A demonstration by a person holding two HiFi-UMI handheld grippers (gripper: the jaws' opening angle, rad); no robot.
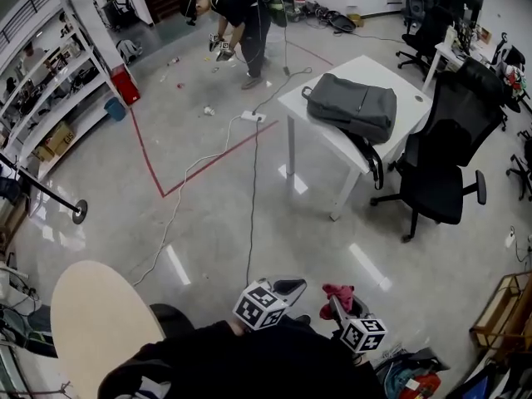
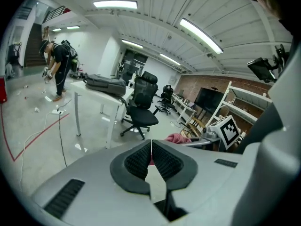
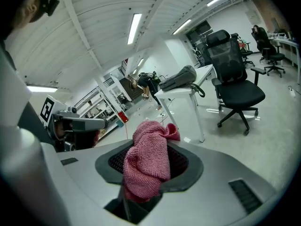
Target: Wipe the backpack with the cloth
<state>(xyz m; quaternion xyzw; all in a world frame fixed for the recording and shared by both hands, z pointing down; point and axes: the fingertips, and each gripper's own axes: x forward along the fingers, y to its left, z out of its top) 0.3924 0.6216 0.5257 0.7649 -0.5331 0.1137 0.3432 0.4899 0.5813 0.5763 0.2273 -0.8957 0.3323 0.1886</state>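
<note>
White table (image 1: 366,65), black office chair (image 1: 445,144) beside it; person bending (image 1: 241,11) beyond, shelving (image 1: 50,98) left

Grey backpack (image 1: 353,105) lies flat on the white table (image 1: 316,125); crumpled pink cloth (image 3: 149,152) sits clamped in the right claw (image 3: 149,163)

Cloth (image 3: 145,171) between right gripper (image 3: 151,149) jaws. Well ahead of jaws: backpack (image 1: 353,105) on table (image 1: 326,144); chair (image 1: 445,152) right of table, maybe touching.
</note>
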